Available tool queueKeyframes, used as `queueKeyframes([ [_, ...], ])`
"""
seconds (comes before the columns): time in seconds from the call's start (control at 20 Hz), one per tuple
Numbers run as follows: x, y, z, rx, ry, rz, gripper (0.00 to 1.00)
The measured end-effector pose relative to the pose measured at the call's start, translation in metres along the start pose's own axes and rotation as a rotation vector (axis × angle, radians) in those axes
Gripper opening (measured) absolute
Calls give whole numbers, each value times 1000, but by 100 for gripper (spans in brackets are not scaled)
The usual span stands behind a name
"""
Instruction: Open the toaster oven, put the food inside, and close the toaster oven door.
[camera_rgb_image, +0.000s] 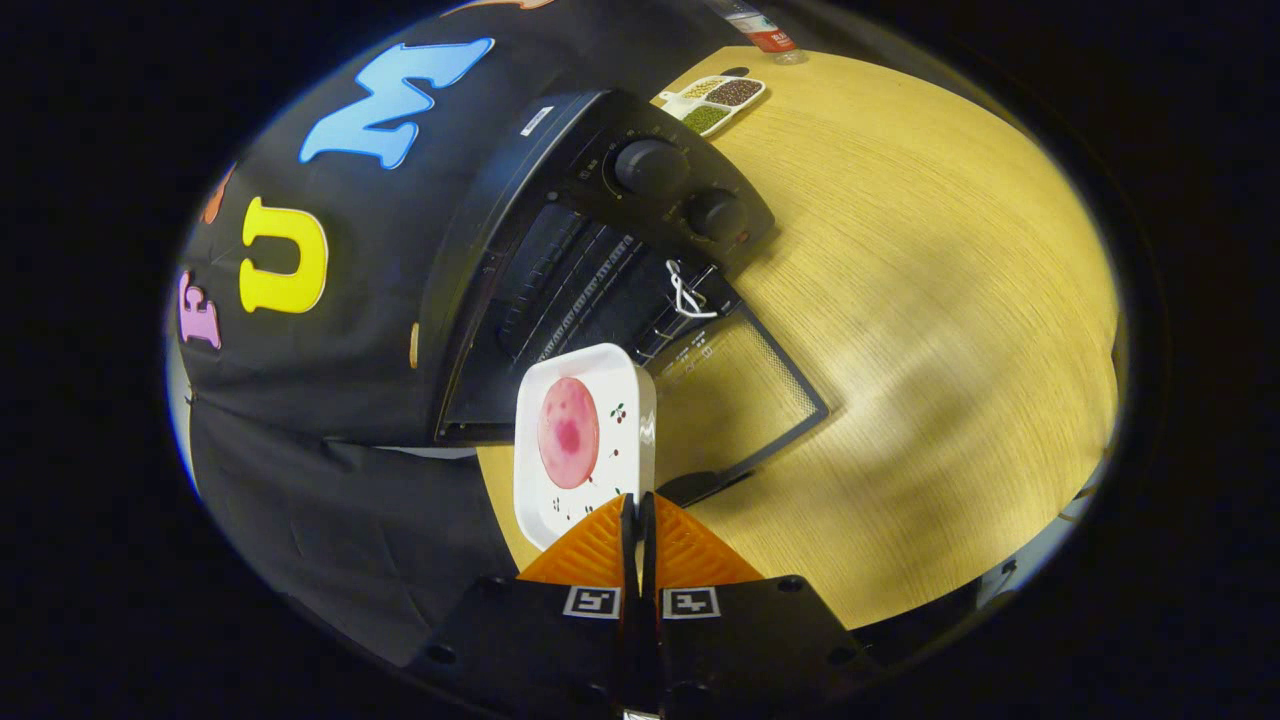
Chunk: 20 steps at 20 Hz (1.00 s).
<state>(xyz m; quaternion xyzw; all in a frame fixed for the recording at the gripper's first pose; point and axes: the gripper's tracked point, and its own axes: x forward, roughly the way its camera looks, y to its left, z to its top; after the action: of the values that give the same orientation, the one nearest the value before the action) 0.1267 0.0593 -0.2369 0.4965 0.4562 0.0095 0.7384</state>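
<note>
My gripper (638, 503) is shut on the near rim of a white square plate (620, 395), which carries a round pink slice of food (568, 432). The plate hangs tilted just ahead of my fingers, above the table and in front of the oven mouth. The black toaster oven (600, 250) stands beyond it with its door (740, 400) folded down flat onto the table. Inside, the wire rack (580, 290) shows. Two round knobs (650, 165) sit on the oven's control panel.
The wooden table (930, 330) stretches wide on the far side of the oven door. A white divided tray of beans and grains (715, 100) and a bottle (765, 30) stand behind the oven. Black cloth wall runs along the oven's other side.
</note>
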Motion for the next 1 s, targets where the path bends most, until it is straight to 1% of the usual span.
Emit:
queueKeyframes([
  [0.25, 33, 15, 32, 98, -65, 30, 1],
  [0.45, 57, 25, 51, 141, -142, 50, 2],
  [0.6, 70, 25, 59, 191, -204, 33, 2],
  [0.8, 84, 35, 66, 212, -255, 57, 2],
  [0.95, 97, 35, 68, 233, -277, 25, 2],
  [1.0, 99, 38, 71, 236, -297, 30, 2],
])
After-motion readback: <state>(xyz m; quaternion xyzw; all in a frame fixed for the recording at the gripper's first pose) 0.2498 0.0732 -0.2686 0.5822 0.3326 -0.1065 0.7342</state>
